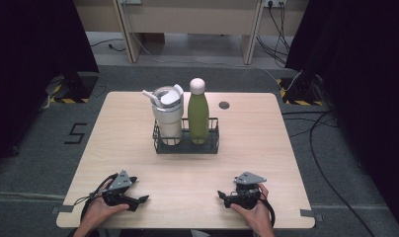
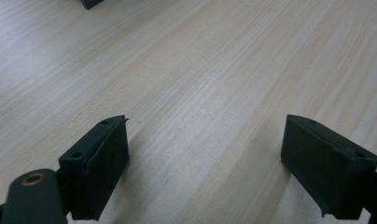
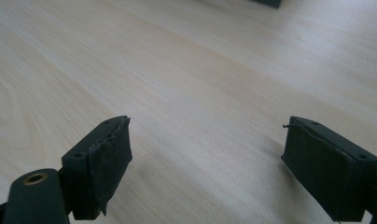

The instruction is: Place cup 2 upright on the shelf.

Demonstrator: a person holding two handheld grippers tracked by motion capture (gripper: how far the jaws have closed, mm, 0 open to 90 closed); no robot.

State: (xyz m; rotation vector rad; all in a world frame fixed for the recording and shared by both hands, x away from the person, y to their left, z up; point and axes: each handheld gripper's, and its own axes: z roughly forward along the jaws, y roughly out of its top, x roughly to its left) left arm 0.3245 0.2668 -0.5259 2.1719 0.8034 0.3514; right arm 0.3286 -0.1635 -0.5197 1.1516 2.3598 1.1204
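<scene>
Two pairs of jaws stand parted with nothing but bare worktop (image 1: 266,148) between them, as each gripper view shows. Left gripper (image 1: 142,199) rests near the worktop's 7 o'clock edge, held by the left hand (image 1: 99,210), tips aimed toward 3 o'clock. Right gripper (image 1: 221,196) rests near 5 o'clock in the right hand (image 1: 257,212), tips aimed toward 9 o'clock. Well apart, toward 12 o'clock, a black wire rack (image 1: 186,146) holds a white tumbler (image 1: 168,116) at its 9 o'clock side and a green bottle (image 1: 198,116) at 3 o'clock, both upright.
</scene>
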